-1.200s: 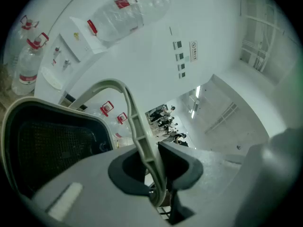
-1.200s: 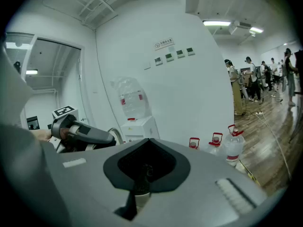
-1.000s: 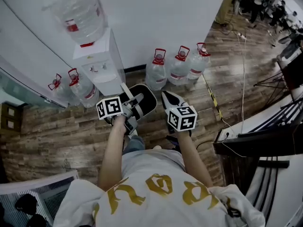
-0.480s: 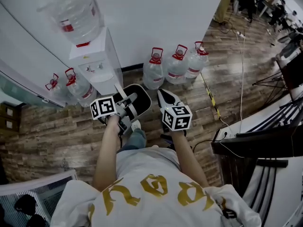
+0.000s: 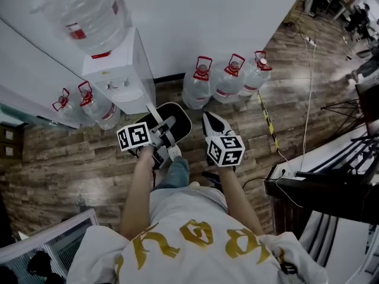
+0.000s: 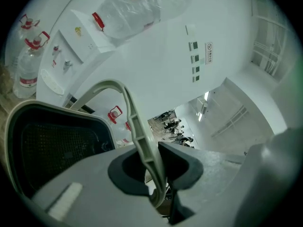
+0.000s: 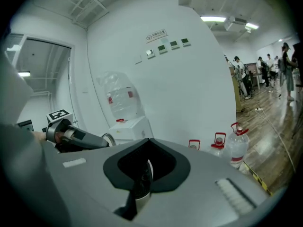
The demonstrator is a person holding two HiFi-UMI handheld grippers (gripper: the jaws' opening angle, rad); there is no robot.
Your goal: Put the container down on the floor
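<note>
1. We are clamping the left gripper [image 5: 167, 126] on the container [image 5: 180, 118]. In the left gripper view its jaws are pressing together on the pale arched handle [image 6: 136, 126], which is running up between them.
2. The container, black with a light rim, is hanging at that gripper, clear of the wooden floor [image 5: 59, 170]. From the head view it is sitting just in front of the white water dispenser [image 5: 121, 78].
3. In the left gripper view the container's dark hollow [image 6: 52, 145] is opening towards the camera, just left of the jaws.
4. We are carrying the right gripper [image 5: 208, 122] just beside the container on its right, and we cannot tell whether the two are touching. Its jaws are standing together in the right gripper view, and we are making out nothing held between them.
5. A large clear bottle [image 5: 89, 10] is standing upside down on top of the dispenser.
6. Three red-capped water bottles [image 5: 230, 81] are lining the white wall [image 5: 207, 16] to the dispenser's right, and two more [image 5: 95, 105] are standing to its left.
</note>
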